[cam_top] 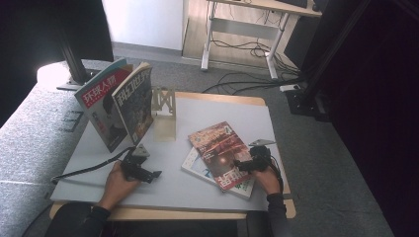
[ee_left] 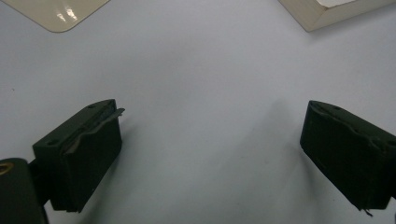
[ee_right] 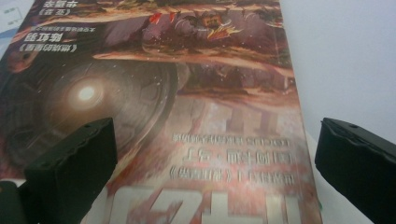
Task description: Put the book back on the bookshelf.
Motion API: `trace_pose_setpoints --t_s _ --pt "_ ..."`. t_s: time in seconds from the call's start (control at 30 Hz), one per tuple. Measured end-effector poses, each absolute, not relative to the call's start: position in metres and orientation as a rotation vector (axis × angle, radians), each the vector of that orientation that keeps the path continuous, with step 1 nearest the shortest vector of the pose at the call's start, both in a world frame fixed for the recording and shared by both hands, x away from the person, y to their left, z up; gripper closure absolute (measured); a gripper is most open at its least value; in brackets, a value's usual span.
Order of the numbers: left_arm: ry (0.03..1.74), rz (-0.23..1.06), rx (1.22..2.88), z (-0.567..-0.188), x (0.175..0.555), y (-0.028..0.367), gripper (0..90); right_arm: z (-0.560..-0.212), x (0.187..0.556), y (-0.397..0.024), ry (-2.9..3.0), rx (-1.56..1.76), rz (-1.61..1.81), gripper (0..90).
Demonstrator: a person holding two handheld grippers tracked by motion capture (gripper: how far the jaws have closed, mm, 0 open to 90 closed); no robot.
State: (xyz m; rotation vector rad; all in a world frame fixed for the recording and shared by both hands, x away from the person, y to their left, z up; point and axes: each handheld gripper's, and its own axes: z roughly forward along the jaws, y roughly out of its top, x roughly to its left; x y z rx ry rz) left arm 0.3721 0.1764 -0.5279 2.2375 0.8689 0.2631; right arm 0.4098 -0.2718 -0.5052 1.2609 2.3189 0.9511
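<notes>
Fingers on your left gripper [cam_top: 144, 170] stand wide apart, holding nothing, over bare grey counter [ee_left: 201, 70] with free room all round. Your right gripper [cam_top: 247, 165] is equally spread and empty, hovering over the near end of the red magazine [cam_top: 220, 149] (its right edge runs just inside the right finger [ee_right: 359, 163]). That magazine lies on a white one [cam_top: 196, 165]. Two magazines [cam_top: 121, 101] stand upright against the wooden stand [cam_top: 163, 101] at far left.

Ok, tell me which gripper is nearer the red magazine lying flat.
Right. The right gripper hovers open over the red magazine, at its near right edge. The left gripper is open above bare table, well off to the magazine's left.
</notes>
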Motion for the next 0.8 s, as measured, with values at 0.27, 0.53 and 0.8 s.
trace_pose_setpoints --t_s 0.27,0.53,0.8 --pt "0.869 0.263 2.237 -0.528 0.372 0.176 5.0 -0.505 0.432 -0.261 2.330 1.274 0.949 0.0" --pt "0.868 0.263 2.238 -0.528 0.372 0.176 5.0 -0.509 0.456 -0.249 2.329 1.298 0.952 1.0" --pt "0.869 0.263 2.238 -0.528 0.372 0.177 5.0 -0.512 0.468 -0.242 2.332 1.316 0.984 0.0"
